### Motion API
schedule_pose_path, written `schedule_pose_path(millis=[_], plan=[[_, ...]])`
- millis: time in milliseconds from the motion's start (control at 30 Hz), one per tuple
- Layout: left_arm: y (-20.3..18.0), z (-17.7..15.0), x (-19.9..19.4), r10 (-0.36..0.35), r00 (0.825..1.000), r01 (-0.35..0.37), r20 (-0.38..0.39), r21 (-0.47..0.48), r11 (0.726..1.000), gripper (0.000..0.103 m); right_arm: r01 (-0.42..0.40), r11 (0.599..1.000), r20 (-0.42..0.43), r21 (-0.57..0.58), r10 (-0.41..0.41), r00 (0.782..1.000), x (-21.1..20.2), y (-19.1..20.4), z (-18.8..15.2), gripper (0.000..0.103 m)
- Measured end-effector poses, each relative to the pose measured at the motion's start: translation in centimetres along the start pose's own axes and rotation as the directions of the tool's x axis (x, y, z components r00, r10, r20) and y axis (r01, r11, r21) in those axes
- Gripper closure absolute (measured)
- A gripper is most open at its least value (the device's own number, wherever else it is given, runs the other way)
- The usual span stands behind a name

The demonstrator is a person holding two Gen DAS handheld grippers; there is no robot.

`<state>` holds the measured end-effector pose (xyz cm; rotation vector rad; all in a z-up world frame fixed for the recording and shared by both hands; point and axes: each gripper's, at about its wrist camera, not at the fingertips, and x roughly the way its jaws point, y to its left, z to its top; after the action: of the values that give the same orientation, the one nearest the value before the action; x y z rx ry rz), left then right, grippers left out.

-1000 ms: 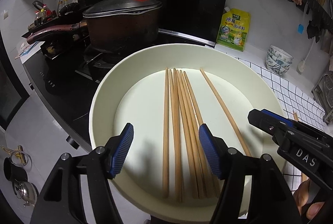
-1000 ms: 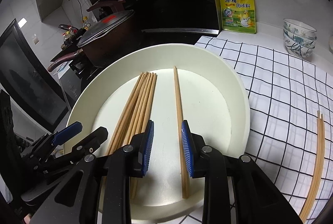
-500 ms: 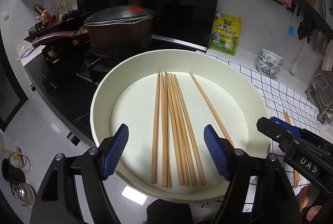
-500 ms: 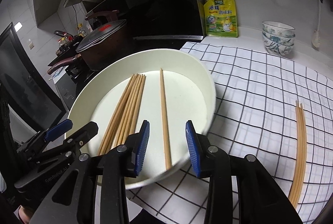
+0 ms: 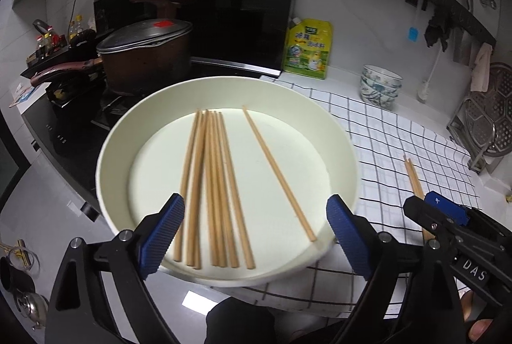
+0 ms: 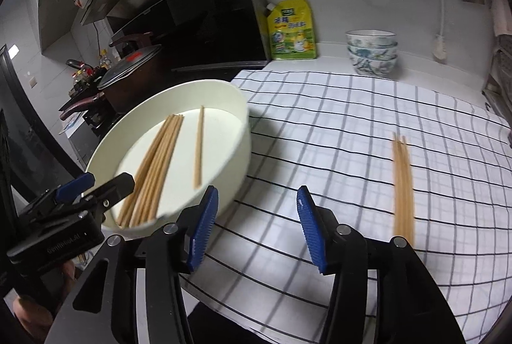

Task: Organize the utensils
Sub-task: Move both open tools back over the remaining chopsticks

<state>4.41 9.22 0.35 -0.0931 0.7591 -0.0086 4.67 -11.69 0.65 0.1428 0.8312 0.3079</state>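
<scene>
A round cream basin (image 5: 110,149) (image 6: 243,133) sits on the counter beside the stove. Inside lie a bundle of several wooden chopsticks (image 5: 211,184) (image 6: 153,161) and one single chopstick (image 5: 278,174) (image 6: 199,149) apart to their right. My left gripper (image 5: 254,235) hovers over the basin's near edge, jaws opening wide, nothing between the pads. My right gripper (image 6: 256,229) is over the checked cloth (image 6: 336,133) to the right of the basin, jaws opening, empty. A few more chopsticks (image 6: 403,181) (image 5: 414,181) lie on the cloth further right.
A lidded brown pot (image 5: 144,56) stands on the black stove behind the basin. A yellow refill pouch (image 6: 292,30) and stacked patterned bowls (image 6: 372,51) are at the back wall. A metal rack (image 5: 486,126) stands at the far right. The counter edge runs just below both grippers.
Both grippers pulled back from the basin and opened wider. The right one let go of the single chopstick, left it in the basin and swung right over the checked cloth.
</scene>
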Motion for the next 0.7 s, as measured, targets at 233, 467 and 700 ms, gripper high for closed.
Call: schedule_pose_path(millis=[233,467,700], plan=[[-4.0,-1.0,-1.1,-0.059,0.998,0.058,0.029,0.034,0.998,0.010,0.070,0.997,0.010,0.039,-0.071,0.997,-2.7,-4.5,-2.3,0.037],[-8.2,-2.1,-1.1,-0.135,0.991,0.134,0.013,0.084,0.987,0.008,0.164,0.979,-0.004,0.120,-0.164,0.986,-4.0,-9.8,-4.2,0.037],[-11.0,-3.9,-0.1,-0.152,0.988,0.151,-0.001,0.112,0.982,0.008,0.265,0.957,-0.048,0.120,-0.261,0.964,-2.7,-12.9,-5.4,0.037]])
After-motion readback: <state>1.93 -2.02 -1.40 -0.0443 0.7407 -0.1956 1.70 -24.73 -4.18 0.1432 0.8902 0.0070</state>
